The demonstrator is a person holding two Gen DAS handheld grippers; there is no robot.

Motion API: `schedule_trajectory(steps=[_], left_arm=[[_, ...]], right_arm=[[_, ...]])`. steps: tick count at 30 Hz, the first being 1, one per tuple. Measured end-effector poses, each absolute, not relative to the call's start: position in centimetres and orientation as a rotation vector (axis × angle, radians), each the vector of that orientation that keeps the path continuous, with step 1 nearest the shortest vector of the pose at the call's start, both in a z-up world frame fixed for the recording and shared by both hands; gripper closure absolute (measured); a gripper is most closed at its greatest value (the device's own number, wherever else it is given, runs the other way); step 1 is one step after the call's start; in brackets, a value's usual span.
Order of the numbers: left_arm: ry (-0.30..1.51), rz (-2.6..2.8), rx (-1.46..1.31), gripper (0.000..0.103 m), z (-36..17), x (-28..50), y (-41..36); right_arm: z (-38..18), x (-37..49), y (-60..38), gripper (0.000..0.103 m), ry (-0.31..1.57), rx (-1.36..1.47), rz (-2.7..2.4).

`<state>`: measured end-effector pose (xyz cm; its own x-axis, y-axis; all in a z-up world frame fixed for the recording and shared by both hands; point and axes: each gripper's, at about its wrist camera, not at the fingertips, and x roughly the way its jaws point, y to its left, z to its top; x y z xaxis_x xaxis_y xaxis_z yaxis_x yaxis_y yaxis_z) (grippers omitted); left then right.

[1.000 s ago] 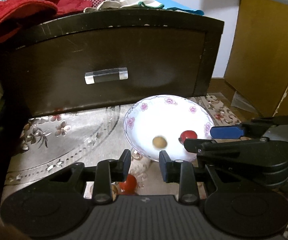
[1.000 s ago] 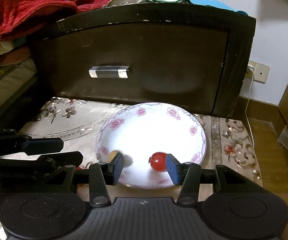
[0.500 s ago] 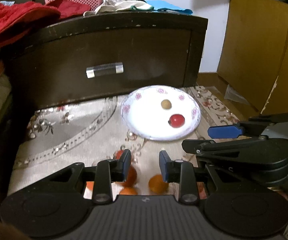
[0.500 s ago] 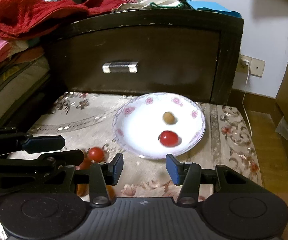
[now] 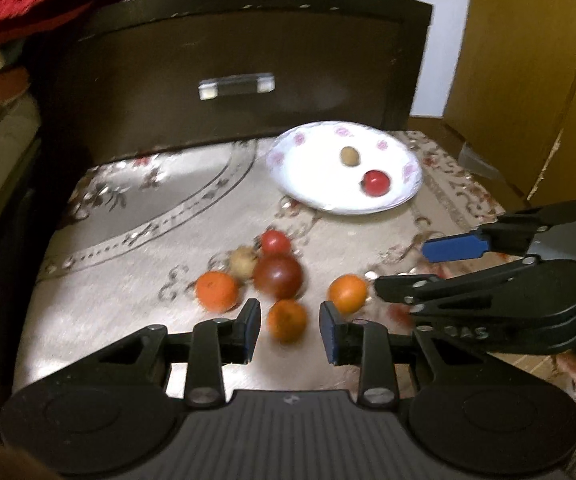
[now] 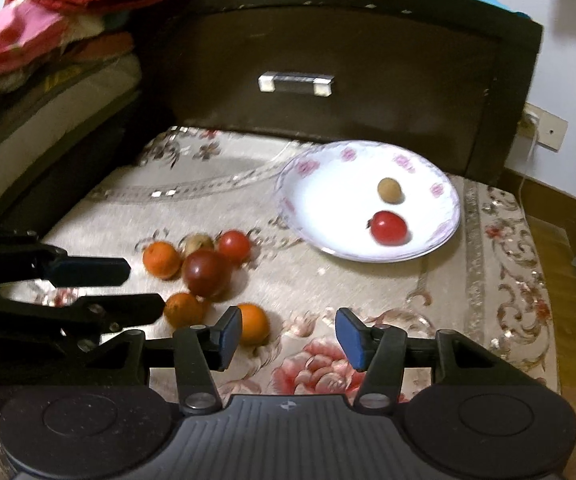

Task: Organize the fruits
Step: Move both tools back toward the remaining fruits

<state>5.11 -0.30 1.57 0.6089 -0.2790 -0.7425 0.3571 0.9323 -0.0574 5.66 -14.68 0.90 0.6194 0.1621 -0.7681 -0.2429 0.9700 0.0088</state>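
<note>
Between the left tool (image 5: pixel 290 330) pads sits an orange (image 5: pixel 287 320), untouched; the jaws stand released. The right tool (image 6: pixel 288 330) has just been opening, empty. Judged step: picking loose fruit; next, close and carry to the plate (image 5: pixel 308 194) ahead. Blur hides fruit detail.

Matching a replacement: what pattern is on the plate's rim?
Pink flowers on the white plate, clearest in the right wrist view.
</note>
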Motion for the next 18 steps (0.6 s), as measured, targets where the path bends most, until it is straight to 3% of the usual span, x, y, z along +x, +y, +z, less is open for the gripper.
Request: schedule_trajectory(steps=[18], left_arm=[[0.929, -0.378, 0.092, 0.065, -1.9, 5.7, 1.2]], right_arm=[[-2.4, 7.7, -12.3, 0.054, 0.942, -0.161, 0.338]])
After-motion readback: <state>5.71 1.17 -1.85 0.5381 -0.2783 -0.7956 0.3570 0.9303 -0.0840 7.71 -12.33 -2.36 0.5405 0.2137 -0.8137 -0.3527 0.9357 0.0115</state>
